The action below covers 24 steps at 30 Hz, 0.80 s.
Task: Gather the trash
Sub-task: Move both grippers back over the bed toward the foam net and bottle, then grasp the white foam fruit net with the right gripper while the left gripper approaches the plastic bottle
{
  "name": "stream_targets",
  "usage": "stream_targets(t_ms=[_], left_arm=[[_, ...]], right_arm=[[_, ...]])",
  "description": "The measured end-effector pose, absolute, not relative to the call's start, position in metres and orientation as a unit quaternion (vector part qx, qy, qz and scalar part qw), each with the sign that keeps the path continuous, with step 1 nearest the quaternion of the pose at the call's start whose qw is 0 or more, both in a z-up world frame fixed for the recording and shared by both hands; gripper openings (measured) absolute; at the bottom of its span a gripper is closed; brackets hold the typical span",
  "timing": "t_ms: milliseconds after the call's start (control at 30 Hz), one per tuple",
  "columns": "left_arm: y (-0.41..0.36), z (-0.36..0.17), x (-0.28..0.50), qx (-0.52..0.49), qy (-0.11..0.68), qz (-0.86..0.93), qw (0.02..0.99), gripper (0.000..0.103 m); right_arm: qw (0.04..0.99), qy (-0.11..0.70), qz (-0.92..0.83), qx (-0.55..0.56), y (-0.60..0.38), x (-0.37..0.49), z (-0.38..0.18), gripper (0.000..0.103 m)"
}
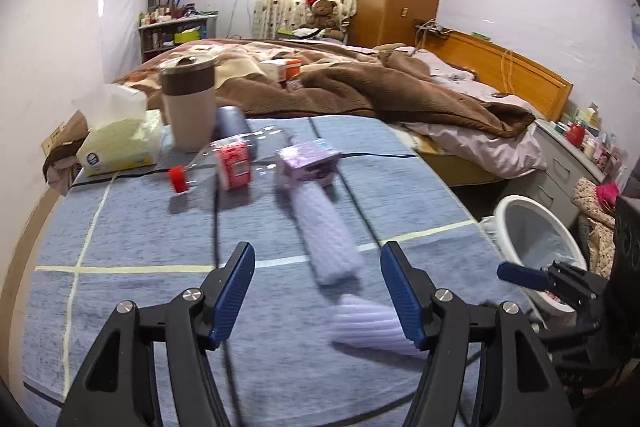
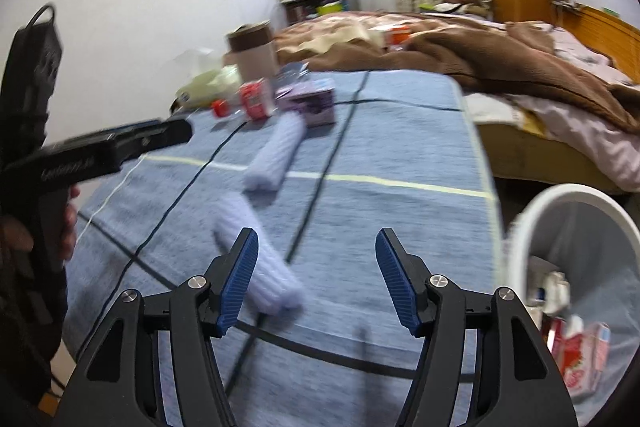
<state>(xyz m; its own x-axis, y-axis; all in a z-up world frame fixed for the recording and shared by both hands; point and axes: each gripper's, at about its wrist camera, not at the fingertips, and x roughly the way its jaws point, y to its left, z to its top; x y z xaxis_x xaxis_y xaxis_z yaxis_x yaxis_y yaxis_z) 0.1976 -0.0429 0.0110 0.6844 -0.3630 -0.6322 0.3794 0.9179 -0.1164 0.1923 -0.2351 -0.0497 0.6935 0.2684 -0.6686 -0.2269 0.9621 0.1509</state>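
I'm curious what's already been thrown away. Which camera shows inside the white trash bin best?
The right wrist view: the white trash bin opens toward it, showing cartons inside. The left wrist view shows mainly its rim and liner.

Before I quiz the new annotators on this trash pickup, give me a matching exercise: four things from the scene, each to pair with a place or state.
Things:
1. plastic bottle
2. tissue pack
3. white bin
4. teddy bear

Places or states:
A. beside the table, cartons inside
B. far end of the room, red hat
C. lying on its side, red cap
D. table's far left corner

Pairs: 1-C, 2-D, 3-A, 4-B
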Motion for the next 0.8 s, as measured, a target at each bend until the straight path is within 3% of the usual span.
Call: stream_targets(t_ms=[667,800], left_arm=[[-0.013,0.0,0.287,0.046,0.359,-0.186,0.913,0.07],[-0.016,-0.003,0.306,0.06,0.364,-0.184,0.911,0.07]], right_arm=[[0.88,0.44,0.168,-0.057,-0.188,0.219,-0.08,0.063],[0.882,0.44,0.158,-0.057,-0.192,0.221,-0.078,0.046]])
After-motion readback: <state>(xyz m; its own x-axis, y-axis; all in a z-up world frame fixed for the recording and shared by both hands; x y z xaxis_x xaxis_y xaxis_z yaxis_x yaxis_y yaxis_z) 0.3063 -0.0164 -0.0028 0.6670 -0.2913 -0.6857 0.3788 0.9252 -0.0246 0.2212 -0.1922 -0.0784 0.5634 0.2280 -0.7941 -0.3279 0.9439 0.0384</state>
